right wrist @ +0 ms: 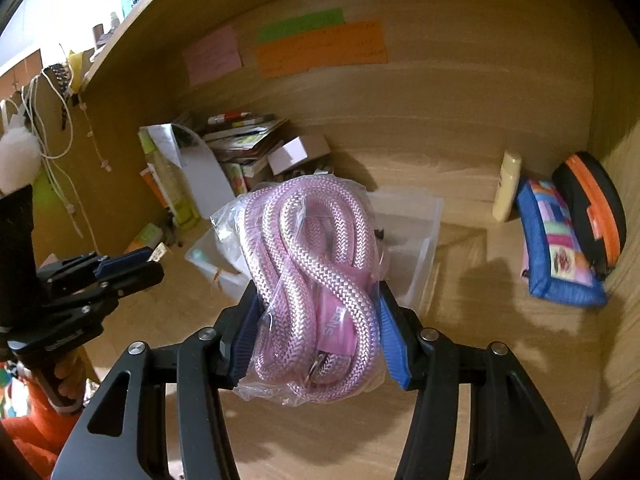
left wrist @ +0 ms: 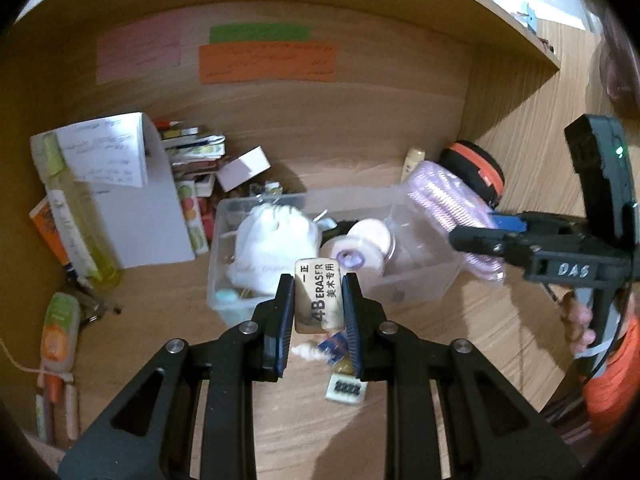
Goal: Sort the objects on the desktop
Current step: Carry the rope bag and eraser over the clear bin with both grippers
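Left gripper [left wrist: 318, 300] clenched on eraser [left wrist: 319, 295], long axis along the fingers, held just short of the near wall of clear bin [left wrist: 416, 280]; right gripper [right wrist: 316, 336] clenched on bagged pink rope [right wrist: 316, 280], raised over the bin's right end, judged the nearer to a drop. Inside the bin: white cloth bundle [left wrist: 272, 236], tape rolls [left wrist: 360, 248], small teal item at the near left corner; judged next: carry either load forward over the bin's rim, then release
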`<state>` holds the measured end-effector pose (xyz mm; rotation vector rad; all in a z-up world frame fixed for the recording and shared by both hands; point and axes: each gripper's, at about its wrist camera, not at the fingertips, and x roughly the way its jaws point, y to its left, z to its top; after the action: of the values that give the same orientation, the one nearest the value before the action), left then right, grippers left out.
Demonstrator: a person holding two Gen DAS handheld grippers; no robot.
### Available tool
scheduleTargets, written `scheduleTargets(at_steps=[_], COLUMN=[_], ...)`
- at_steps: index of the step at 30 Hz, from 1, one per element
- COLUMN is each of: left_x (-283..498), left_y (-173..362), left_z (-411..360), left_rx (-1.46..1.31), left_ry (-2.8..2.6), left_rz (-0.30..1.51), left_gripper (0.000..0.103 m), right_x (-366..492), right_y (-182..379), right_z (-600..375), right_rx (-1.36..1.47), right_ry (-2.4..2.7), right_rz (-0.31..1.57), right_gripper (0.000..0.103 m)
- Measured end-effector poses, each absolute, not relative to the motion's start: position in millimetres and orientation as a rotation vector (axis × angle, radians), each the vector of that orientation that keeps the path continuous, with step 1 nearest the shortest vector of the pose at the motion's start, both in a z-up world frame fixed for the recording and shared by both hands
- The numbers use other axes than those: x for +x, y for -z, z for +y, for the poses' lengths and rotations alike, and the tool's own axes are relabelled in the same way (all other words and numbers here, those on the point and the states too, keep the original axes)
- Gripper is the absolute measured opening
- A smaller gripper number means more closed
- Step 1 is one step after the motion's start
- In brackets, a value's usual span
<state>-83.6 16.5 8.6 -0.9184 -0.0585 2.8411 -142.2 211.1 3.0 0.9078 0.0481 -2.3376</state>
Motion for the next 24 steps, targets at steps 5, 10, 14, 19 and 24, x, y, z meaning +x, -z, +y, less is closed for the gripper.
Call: scheduleTargets(at_steps=[5,10,14,19,24], left_x=[-103,-134,-154,-181,-206], left_y=[-13,-13,-13,-9,4], left_z=[21,30,32,36,41], left_rx=[-0.904,-0.932,-0.943,-0.961,-1.031], left_ry=[-2.822,-2.792,-2.761,-2.731,-2.732], left_rz=[-0.063,-0.024,-0.042,-0.075,-0.073], left_gripper=[0.023,0.023,0.023,0.023,0.023], right_x=[-161,-185,-201,-218,-231], right_y=[-2,1,2,10,19], right_z=[206,199,193,186,177], right_rx=[0.899,0.915,0.915,0.931,0.935], right_ry=[2.341,2.338,2.349,2.379,2.441], right_rz=[0.040,0.026,0.036,0.044,0.099], right_gripper=[0.050,0.050,0.050,0.050,0.050])
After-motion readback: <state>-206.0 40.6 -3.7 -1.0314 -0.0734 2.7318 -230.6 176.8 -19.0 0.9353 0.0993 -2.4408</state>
